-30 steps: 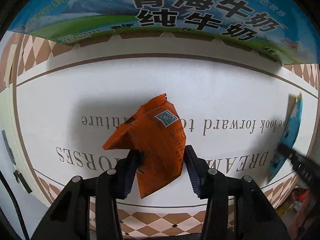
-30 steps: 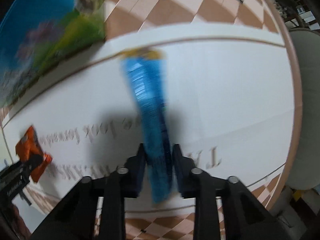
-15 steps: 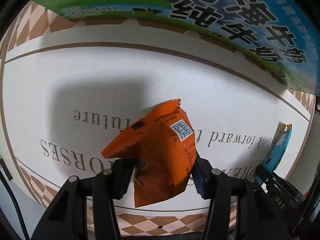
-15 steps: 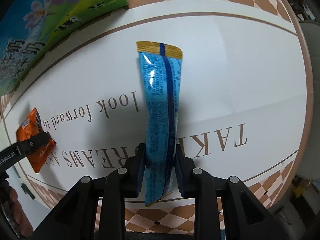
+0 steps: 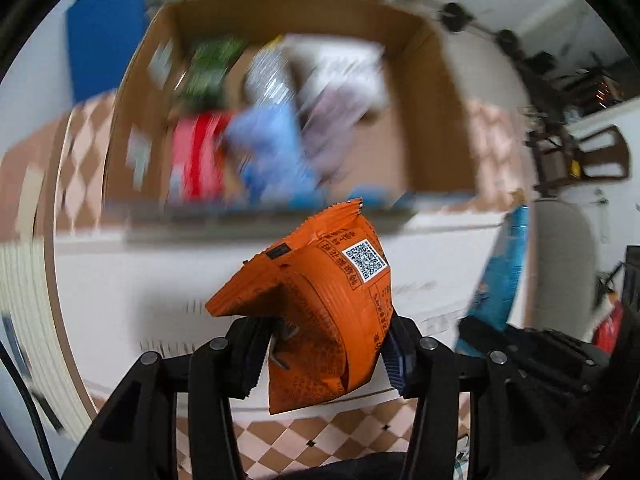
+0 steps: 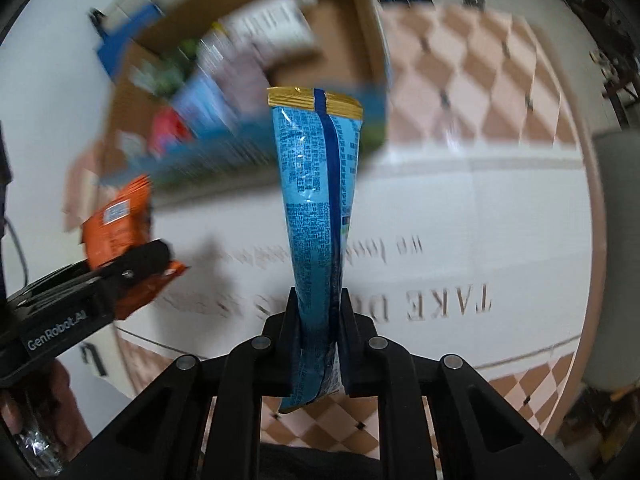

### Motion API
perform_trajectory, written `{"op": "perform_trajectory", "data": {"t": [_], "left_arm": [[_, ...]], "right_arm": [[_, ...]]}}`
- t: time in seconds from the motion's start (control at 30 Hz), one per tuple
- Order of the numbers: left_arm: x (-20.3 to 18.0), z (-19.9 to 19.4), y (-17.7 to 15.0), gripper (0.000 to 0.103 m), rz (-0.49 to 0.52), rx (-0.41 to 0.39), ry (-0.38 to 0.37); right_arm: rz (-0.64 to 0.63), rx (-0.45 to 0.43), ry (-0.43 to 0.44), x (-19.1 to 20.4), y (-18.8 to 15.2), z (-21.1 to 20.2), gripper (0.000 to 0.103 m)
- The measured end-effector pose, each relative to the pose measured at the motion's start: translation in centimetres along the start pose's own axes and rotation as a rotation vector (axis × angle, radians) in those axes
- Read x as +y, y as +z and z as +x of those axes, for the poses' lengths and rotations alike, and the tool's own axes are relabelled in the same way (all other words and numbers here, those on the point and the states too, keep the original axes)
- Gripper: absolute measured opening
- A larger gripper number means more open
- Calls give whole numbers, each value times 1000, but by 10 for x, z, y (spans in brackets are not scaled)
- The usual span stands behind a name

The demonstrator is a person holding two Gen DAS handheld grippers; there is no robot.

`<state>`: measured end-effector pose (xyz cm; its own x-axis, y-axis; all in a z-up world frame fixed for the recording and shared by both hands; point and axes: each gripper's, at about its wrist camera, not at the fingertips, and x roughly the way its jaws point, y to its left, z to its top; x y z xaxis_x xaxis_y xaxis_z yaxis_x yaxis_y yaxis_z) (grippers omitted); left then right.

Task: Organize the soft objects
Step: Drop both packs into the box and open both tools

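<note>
My left gripper is shut on an orange snack packet and holds it above the white table. My right gripper is shut on a long blue packet with a gold top seal, held upright. An open cardboard box lies ahead of both, blurred, with several soft packets inside, red, blue, green and white. The orange packet and the left gripper show at the left of the right wrist view. The blue packet shows at the right of the left wrist view.
The white tabletop has printed lettering and a brown checkered border. A wooden chair and dark equipment stand beyond the table at the right. A blue panel is behind the box at the left.
Both grippers have lifted and tilted up with their packets. The view now looks into the open box instead of at its printed side.
</note>
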<state>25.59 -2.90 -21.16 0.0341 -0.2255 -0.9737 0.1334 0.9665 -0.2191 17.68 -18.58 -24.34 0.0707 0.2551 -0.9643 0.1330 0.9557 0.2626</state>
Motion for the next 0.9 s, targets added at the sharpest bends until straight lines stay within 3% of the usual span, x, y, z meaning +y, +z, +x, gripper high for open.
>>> {"op": "perform_trajectory", "data": {"t": [0.1,0.2,0.43,0.6,0.7,0.9], "left_arm": [[-19,-17,59,46,59,-14,3],[-32,-20,126,46,111,-23,64],[-35,34,222,46,116,134,42],[-37,80,255,46,28,289,-90],[-40,98,263,46,0,346,-128],[-41,116,276,47,-29,397,-130]], "right_arm": [[-8,-60,52,9,29,-33,16],[0,-103,43,17,71,-46,16],[88,-81,50,22,155,-19,16],[94,-35,20,18,181,7,16],[78,-11,-5,13,194,23,16],[92,25,-14,3,205,42,16]]}}
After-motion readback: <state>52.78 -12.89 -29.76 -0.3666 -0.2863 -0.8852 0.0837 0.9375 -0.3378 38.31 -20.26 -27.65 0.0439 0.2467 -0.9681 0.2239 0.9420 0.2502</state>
